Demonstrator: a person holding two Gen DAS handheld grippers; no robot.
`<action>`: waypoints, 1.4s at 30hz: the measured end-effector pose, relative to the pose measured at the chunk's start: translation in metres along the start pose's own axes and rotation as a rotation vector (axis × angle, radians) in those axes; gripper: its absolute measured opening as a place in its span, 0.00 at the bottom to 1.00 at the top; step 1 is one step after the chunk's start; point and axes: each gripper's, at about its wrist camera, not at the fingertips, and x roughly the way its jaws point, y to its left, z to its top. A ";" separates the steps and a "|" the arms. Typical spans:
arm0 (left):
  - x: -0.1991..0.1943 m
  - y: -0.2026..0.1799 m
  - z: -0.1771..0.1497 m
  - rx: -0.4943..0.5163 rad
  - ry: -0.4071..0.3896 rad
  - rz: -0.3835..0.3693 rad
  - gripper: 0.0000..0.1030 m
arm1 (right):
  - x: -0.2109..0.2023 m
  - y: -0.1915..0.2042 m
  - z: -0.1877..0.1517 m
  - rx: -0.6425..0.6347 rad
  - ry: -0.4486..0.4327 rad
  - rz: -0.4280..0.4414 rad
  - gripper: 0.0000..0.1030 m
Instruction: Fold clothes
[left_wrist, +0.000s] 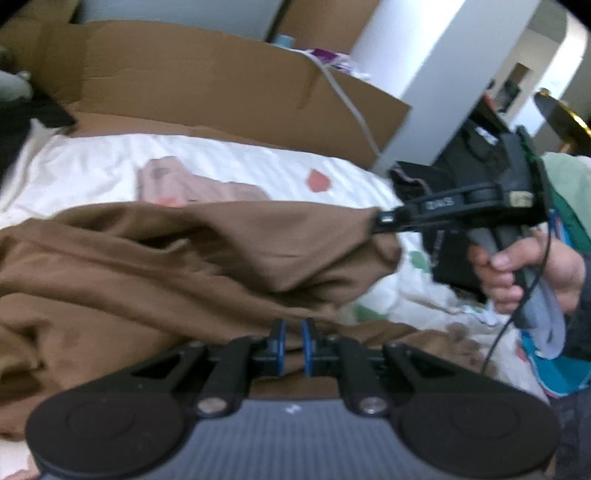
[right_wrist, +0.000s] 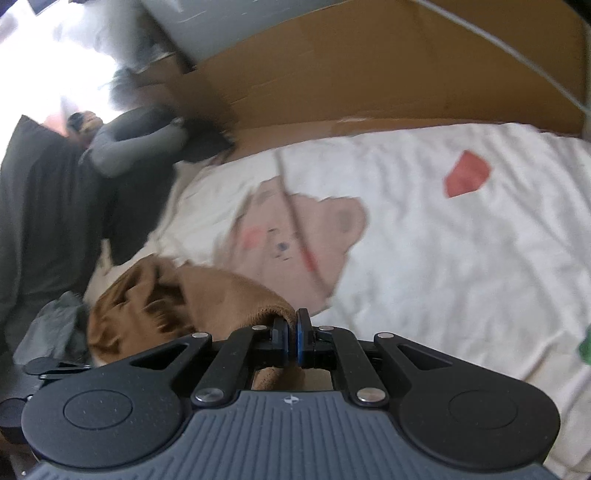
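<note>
We hold the brown garment (left_wrist: 177, 258) stretched between both tools over the bed (right_wrist: 443, 240). The right tool (left_wrist: 384, 220) pinches one end; the left tool (left_wrist: 293, 332), nearly closed, grips the near edge.

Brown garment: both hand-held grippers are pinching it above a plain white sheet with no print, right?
Not quite. Both the left hand-held gripper and right hand-held gripper pinch the brown garment, but the white sheet is printed: the right wrist view shows a bear face and a red patch.
</note>
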 end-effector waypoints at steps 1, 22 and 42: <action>-0.001 0.004 0.000 -0.005 -0.001 0.017 0.10 | 0.000 -0.005 0.001 0.005 -0.005 -0.015 0.02; -0.060 0.135 -0.002 -0.207 -0.069 0.576 0.47 | -0.008 -0.003 0.010 -0.028 -0.054 -0.109 0.58; -0.069 0.233 -0.019 -0.465 -0.054 0.701 0.70 | 0.061 0.074 -0.046 -0.322 0.263 0.037 0.59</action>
